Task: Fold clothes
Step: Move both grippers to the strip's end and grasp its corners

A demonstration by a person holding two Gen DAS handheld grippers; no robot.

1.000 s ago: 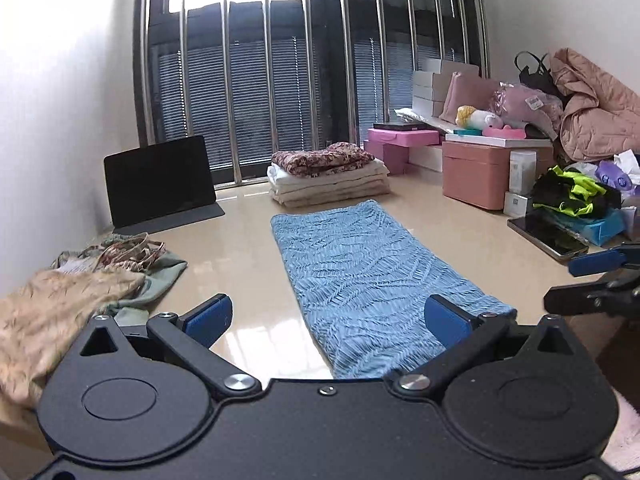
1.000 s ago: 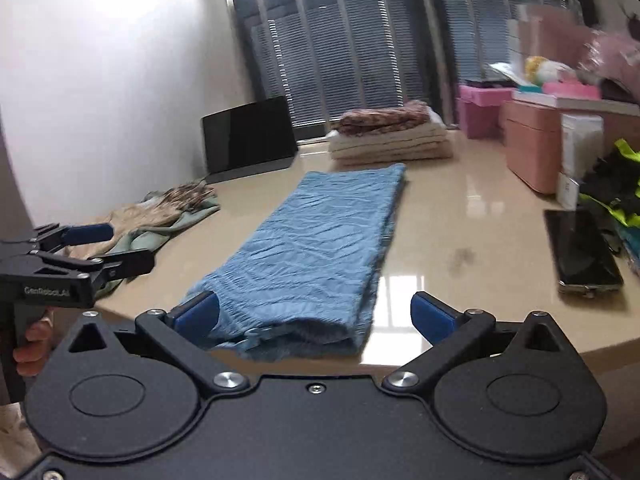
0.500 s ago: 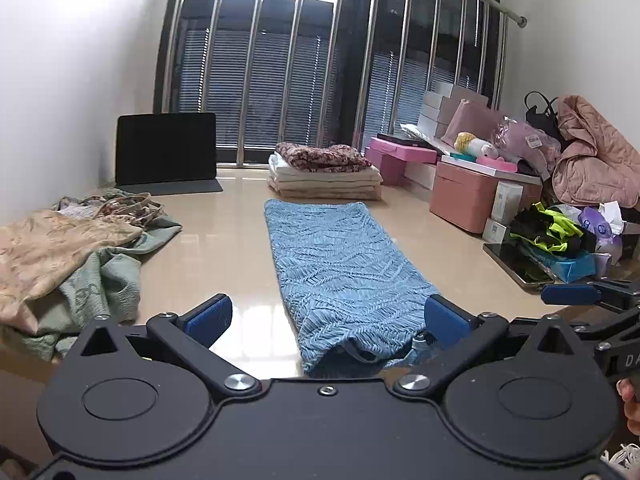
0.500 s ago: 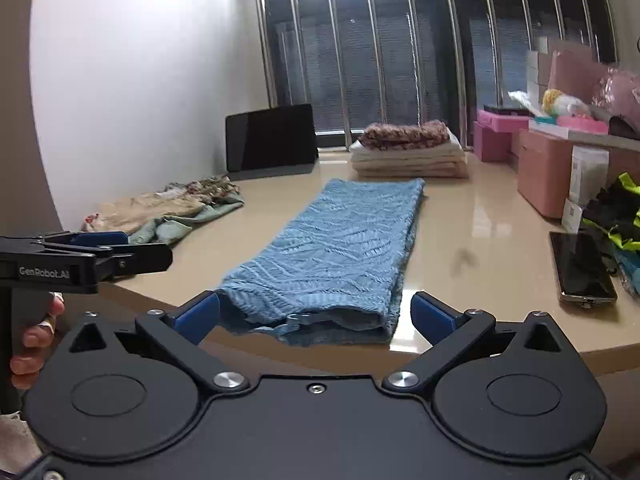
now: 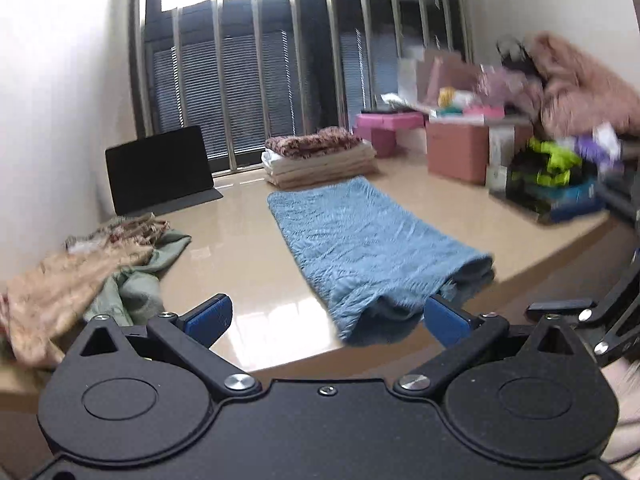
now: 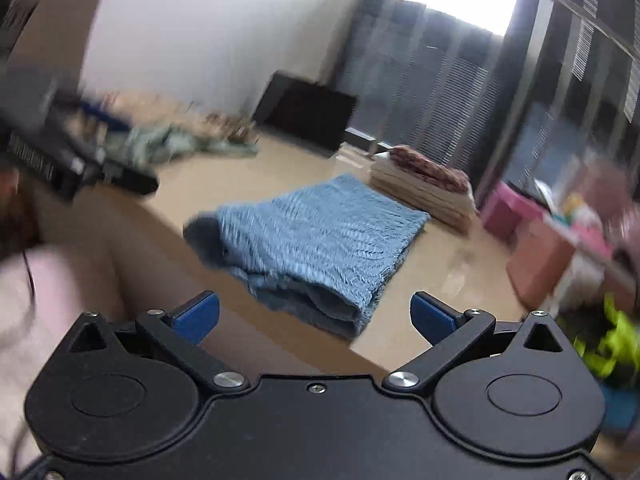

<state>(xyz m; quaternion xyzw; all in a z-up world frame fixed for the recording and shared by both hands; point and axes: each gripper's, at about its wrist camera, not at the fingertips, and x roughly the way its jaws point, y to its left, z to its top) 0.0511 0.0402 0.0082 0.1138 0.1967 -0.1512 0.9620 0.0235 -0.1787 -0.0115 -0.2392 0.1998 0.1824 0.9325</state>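
Beige table (image 5: 248, 248) | blue garment (image 5: 360, 240) flat | both grippers' jaws spread, empty, level at near edge

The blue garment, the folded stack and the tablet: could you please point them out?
blue garment (image 5: 360, 240): left wrist view, middle of fabric.
folded stack (image 5: 320, 160): left wrist view, front edge.
tablet (image 5: 158, 168): left wrist view, screen centre.

Folded garment (image 5: 360, 248) lies at desk (image 5: 240, 252) centre. Stacked folded clothes (image 5: 320, 160) behind it, 12 o'clock. Tablet (image 5: 160, 168) at 10 o'clock; loose clothes pile (image 5: 92, 272) at 9; boxes (image 5: 460, 152) at 2.
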